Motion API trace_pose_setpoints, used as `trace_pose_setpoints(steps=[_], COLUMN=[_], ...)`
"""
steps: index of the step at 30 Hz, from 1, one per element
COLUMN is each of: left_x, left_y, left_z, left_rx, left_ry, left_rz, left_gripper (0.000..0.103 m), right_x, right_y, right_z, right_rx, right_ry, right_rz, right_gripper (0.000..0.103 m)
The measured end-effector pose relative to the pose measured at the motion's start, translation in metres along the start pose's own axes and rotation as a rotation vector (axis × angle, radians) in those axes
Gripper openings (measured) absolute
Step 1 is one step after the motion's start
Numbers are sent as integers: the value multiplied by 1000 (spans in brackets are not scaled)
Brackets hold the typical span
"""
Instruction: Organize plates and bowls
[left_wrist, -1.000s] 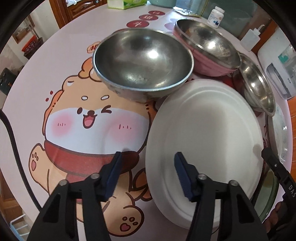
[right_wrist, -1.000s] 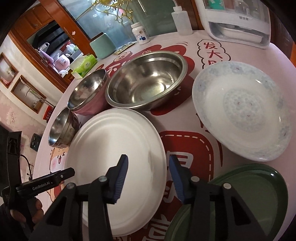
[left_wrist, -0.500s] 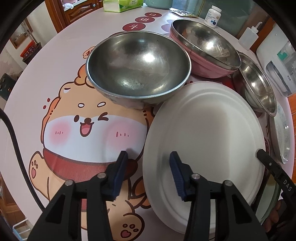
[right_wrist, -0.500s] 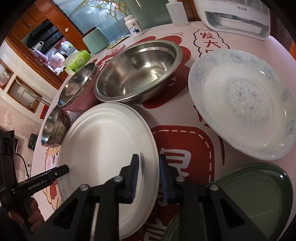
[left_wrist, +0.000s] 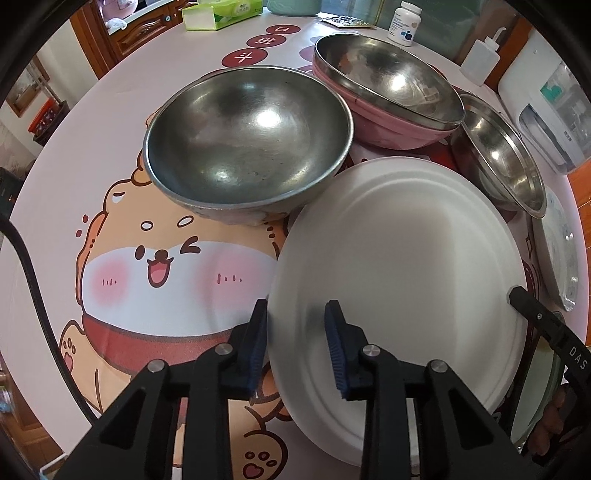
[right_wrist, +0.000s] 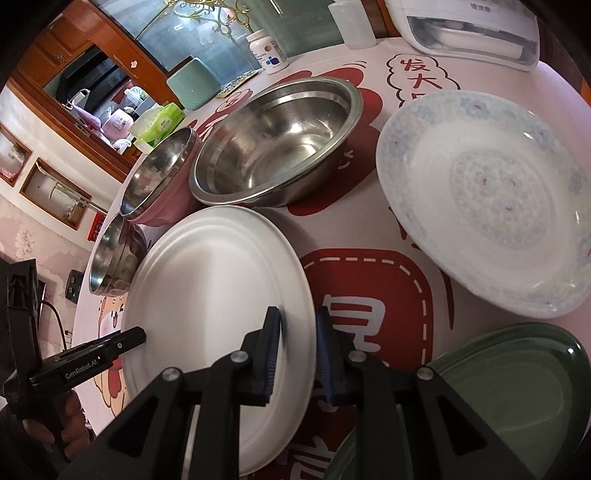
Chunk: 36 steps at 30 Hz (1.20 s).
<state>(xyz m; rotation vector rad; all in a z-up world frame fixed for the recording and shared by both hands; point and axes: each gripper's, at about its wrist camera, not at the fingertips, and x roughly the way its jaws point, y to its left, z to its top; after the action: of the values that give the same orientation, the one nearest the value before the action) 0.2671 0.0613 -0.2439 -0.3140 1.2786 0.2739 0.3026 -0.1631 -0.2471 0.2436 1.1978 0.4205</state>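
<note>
Two grippers work one white plate (left_wrist: 399, 266) here. The right gripper (right_wrist: 297, 350) sits narrow at the plate's right rim, one pad above, one below, and looks pinched on it. The left gripper (left_wrist: 295, 339) straddles the opposite rim; its jaws have just been closing, yet a gap shows between the inner pad and the plate's face, so that side does not look clamped.

The plate lies on the table (left_wrist: 74, 184), just beside the big steel bowl (left_wrist: 247, 147), with a pink bowl (left_wrist: 388, 114) and a smaller steel bowl (left_wrist: 498, 155) close behind. On the far side wait a patterned plate (right_wrist: 491, 206) and a green plate (right_wrist: 517, 406).

Risk, as a judgement: if the lift starts before the left side bites, the plate hangs from one thin rim grip and could pivot, slip out, or knock the steel bowl at its edge. A smooth, shallow rim gives the pads little to hold.

Both grippers point steeply down at the table, the left more so, facing each other across the plate. A hand (right_wrist: 48, 424) grips the left tool's handle low in the right wrist view.
</note>
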Motion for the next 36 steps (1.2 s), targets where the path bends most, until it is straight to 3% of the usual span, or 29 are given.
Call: trace_pose_setpoints(steps=[9,36], left_x=[-9,-107], left_y=[-1,16], left_z=[-12,-80], left_rx=[24,81], left_ry=[8,-146], left_rz=[-19,-96], left_gripper=[27,27], right_x=[-10,-99], right_y=[-2,33], right_z=[-5,-63], right_rx=[8,-32], right_ry=[8,-128], right_rz=[-7,-60], right_gripper=[18,18])
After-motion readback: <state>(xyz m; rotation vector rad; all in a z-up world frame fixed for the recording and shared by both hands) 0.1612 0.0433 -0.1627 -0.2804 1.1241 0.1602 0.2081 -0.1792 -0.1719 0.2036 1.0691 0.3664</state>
